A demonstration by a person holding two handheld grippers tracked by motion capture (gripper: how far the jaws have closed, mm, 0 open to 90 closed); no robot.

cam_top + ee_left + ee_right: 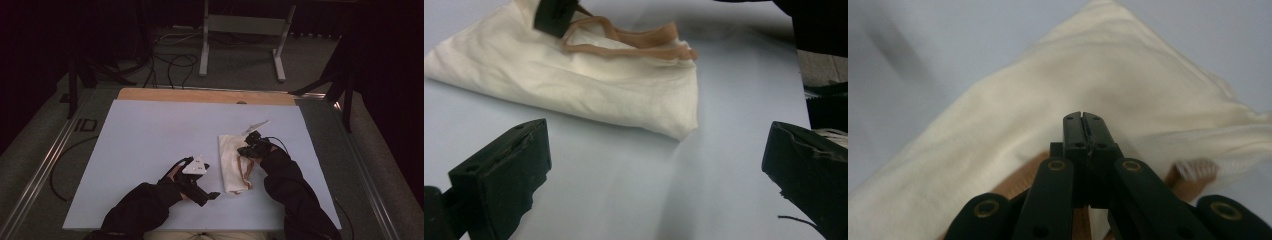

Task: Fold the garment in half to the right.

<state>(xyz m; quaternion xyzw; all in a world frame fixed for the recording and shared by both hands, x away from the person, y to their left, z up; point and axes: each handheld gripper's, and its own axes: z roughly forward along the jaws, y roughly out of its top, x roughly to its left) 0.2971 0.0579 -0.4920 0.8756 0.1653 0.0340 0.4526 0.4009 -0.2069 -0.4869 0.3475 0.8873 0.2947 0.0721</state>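
A cream cloth bag (pixel 231 162) lies flat on the pale sheet (pixel 150 150) that covers the table, a little right of the middle and toward the near edge, its long side running near to far. Tan handles (pixel 245 172) loop out along its right side, down toward the near corner. The right gripper (pixel 248 150) rests on the bag's right edge, and from its own camera the two black jaws are pressed together with no gap, the tips over the cream cloth and a tan strap just under them; whether any cloth or strap is pinched between them I cannot tell. The left gripper (pixel 212 195) sits just left of the bag's near corner, apart from it, its jaws spread wide with bare sheet between them and nothing held. Beyond the sheet a strip of wooden tabletop (pixel 200 95) shows at the far edge.
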